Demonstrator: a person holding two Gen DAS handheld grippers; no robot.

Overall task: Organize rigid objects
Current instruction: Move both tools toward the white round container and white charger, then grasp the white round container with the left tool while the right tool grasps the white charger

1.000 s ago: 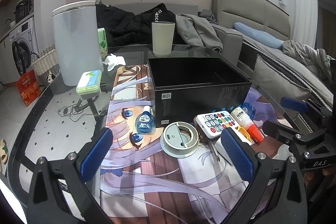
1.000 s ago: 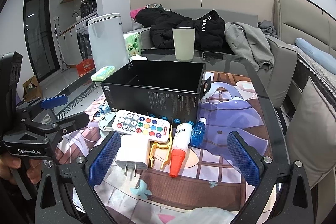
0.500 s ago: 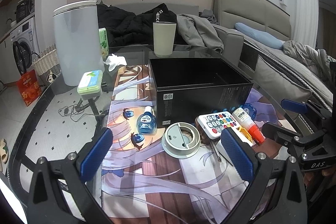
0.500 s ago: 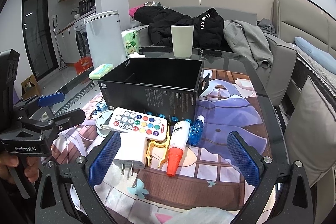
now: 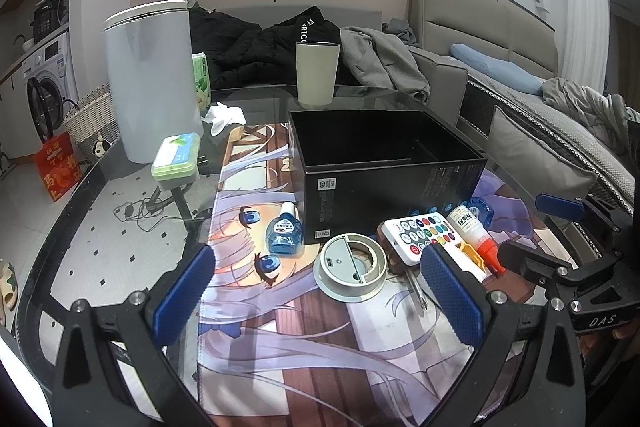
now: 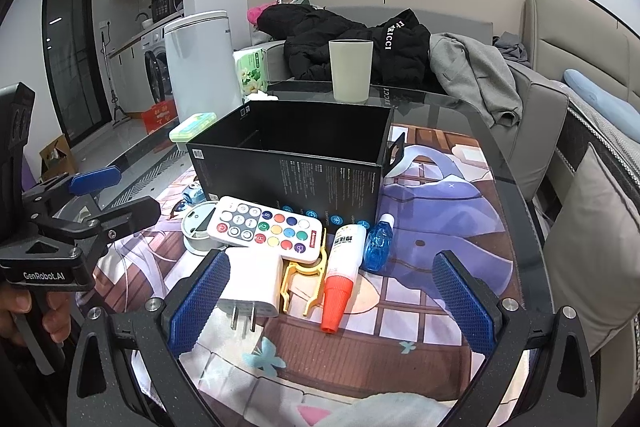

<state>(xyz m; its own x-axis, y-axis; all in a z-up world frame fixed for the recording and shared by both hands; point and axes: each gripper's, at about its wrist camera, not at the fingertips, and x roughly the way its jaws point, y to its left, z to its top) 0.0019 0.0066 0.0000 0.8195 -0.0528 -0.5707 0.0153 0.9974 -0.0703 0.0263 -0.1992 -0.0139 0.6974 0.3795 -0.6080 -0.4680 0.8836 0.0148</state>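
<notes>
An open black box (image 5: 384, 163) (image 6: 292, 163) stands on the printed mat. In front of it lie a white remote (image 6: 266, 229) (image 5: 424, 237), a white charger plug (image 6: 252, 287), a yellow clip (image 6: 304, 281), a red-capped glue bottle (image 6: 344, 277) (image 5: 476, 235), a blue dropper bottle (image 6: 378, 245), a second blue bottle (image 5: 284, 235) and a grey round disc (image 5: 350, 267) (image 6: 198, 227). My left gripper (image 5: 320, 303) is open and empty, just short of the disc. My right gripper (image 6: 328, 303) is open and empty, over the glue bottle and the plug.
A beige cup (image 5: 317, 75) stands behind the box on the glass table (image 5: 100, 227). A green case (image 5: 176, 157), a tissue (image 5: 224, 117) and a white bin (image 5: 152, 79) are at the left. A sofa with clothes (image 6: 360, 43) is behind.
Both grippers have moved slightly forward toward the items. Both stay open and nothing on the mat has moved.
</notes>
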